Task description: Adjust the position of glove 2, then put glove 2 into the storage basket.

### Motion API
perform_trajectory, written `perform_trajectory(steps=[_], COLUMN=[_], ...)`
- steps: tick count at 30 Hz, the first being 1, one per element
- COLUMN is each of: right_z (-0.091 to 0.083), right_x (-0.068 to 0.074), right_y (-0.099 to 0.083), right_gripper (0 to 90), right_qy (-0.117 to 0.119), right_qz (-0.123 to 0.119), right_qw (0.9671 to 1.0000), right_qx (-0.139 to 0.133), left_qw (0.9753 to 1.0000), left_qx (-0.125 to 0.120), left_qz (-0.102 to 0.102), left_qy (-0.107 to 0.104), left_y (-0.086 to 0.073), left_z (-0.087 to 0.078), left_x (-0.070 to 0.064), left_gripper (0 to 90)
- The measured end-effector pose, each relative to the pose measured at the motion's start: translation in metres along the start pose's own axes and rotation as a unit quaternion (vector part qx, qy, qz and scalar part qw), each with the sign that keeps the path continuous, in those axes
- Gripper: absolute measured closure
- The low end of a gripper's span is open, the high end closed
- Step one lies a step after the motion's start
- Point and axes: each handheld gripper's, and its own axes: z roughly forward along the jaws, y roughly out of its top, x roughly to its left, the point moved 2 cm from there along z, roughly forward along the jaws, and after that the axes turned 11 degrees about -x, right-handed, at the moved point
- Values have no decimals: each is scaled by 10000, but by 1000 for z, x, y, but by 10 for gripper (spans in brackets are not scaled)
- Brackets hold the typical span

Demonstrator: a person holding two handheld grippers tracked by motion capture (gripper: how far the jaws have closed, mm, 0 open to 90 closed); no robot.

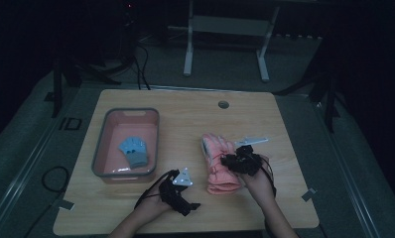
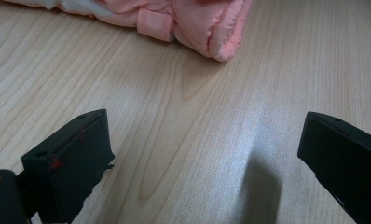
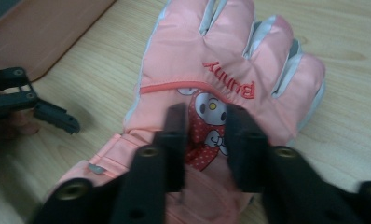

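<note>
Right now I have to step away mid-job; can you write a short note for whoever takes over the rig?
Left hand-held gripper: open, holding nothing, low over bare table near the pink glove's cuff.
Right hand-held gripper: over the back of the pink glove, jaws narrowly apart around the cartoon patch; whether they pinch the fabric cannot be told.
Things: the pink glove lies flat on the table right of the pink bin. A blue glove already lies inside the bin.
Done: blue glove binned.
Left, probably: grip the pink glove and place it in the bin too.
</note>
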Motion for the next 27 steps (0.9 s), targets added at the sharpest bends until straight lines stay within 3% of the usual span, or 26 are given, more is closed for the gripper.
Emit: perform_trajectory(steps=[6,7,9,11,13,16,19,24,27], right_z=[-13,-15,-17,-23,-26,-30,-34,-42,-49], right_x=[-2,-3,-4,-7,-10,-16,-20,-25,-29], right_y=[3,3,4,5,6,6,6,7,8], right_gripper=[264,239,229,178,165,175,170,142,144], right_qy=[311,360,377,533,448,497,453,298,315], right_qz=[-112,-147,-137,-42,-112,-80,-304,-471,-447], right_qw=[9993,9991,9991,9980,9984,9981,9976,9964,9960], right_qx=[-162,-150,-156,-339,-318,-356,-416,-646,-703], left_qw=[9999,9999,9999,9998,9997,9996,9993,9990,9979], left_qx=[-35,-44,-46,-55,-74,-55,-33,-31,-176], left_qz=[-96,-103,-117,-152,-202,-223,-377,-277,-367], left_qy=[51,52,60,72,106,156,5,343,494], left_y=[0,0,1,1,1,3,6,18,28], left_z=[0,0,0,-1,0,-1,-1,-8,-16], left_x=[1,1,1,2,2,2,2,3,1], left_gripper=[29,30,30,30,29,29,29,45,50])
